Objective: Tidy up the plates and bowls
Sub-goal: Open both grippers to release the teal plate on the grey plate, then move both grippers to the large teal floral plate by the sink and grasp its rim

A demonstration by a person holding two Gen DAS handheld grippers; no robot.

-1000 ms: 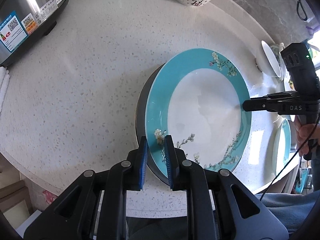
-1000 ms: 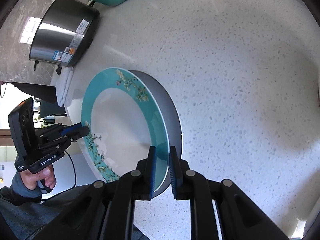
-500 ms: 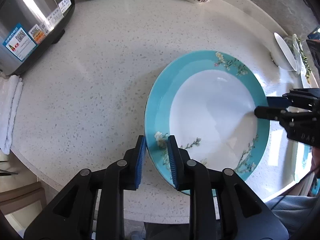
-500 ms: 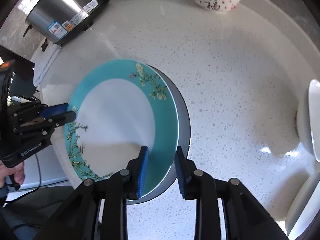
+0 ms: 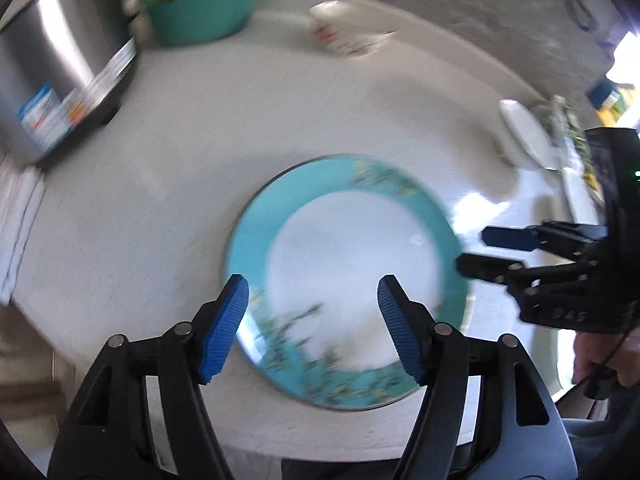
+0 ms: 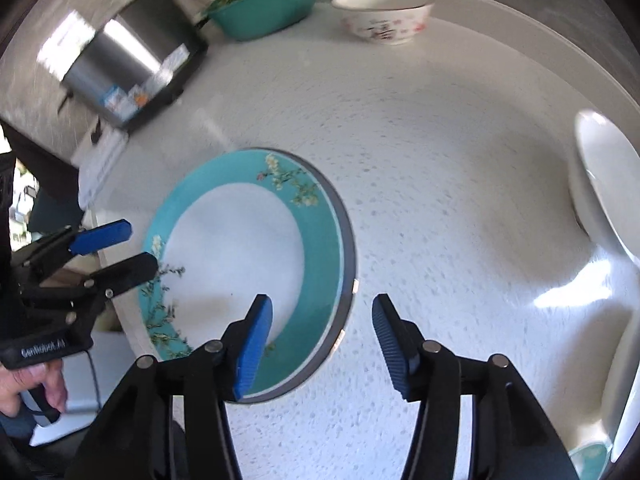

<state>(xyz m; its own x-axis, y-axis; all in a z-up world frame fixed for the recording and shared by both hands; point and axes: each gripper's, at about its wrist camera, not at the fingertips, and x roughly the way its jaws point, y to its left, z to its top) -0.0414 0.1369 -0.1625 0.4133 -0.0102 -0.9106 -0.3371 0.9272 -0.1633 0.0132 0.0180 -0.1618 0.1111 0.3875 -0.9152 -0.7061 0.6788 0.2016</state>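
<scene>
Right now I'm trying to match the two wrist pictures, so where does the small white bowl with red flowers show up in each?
Left wrist view: the flowered bowl sits at top centre, blurred, on the far side of the counter.
Right wrist view: the bowl is at top, right of centre, near the counter's far edge.
Shared landmark: the teal basin stands just left of it in both.

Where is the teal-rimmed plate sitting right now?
The teal-rimmed plate lies flat on the white counter near its front edge, stacked on a grey plate, between the open left gripper and right gripper.
</scene>
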